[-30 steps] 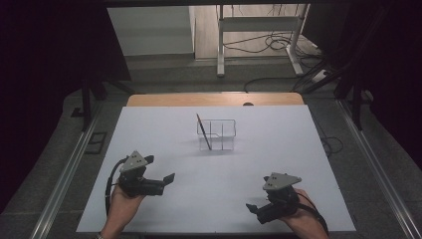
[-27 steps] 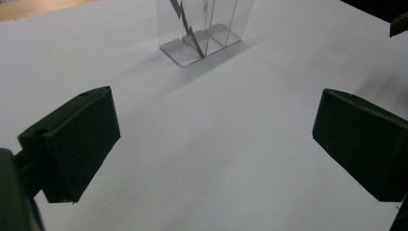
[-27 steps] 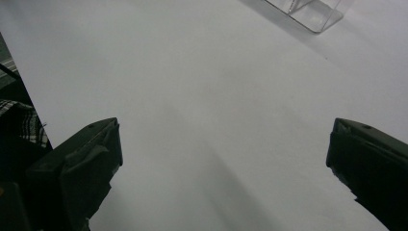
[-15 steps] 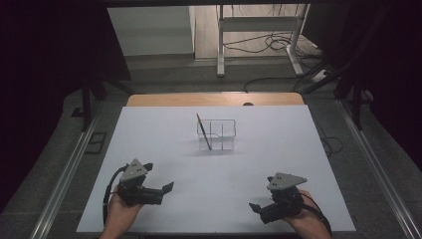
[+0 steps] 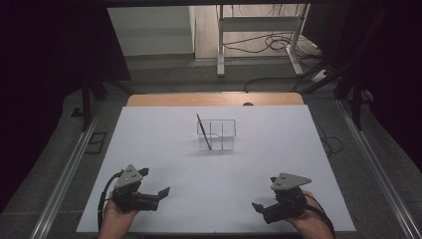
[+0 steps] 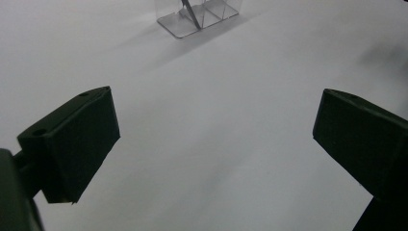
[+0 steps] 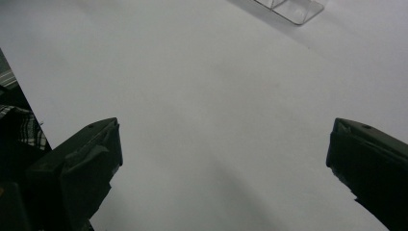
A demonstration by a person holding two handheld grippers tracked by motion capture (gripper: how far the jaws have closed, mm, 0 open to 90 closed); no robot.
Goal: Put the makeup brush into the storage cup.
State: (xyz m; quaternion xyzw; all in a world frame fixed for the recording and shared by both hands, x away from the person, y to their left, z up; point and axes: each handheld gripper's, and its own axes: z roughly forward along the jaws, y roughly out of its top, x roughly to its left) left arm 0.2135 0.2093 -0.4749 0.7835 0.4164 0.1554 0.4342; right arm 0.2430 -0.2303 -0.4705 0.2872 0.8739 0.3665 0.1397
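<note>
Clear acrylic two-compartment holder (image 5: 217, 134) sits mid-table on white sheet (image 5: 278, 149), thin dark stick (image 5: 203, 131) leaning in its left compartment. Left gripper (image 5: 161, 193) and right gripper (image 5: 258, 207) at near edge, well apart from it. Left gripper view: jaws spread, nothing held; holder (image 6: 197, 14) ahead. Right gripper view: jaws spread, nothing held.

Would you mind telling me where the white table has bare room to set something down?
Between the left tool, the right tool and the clear divided holder, the white table is bare, as are both flanks of the holder. Nowhere is crowded.
</note>
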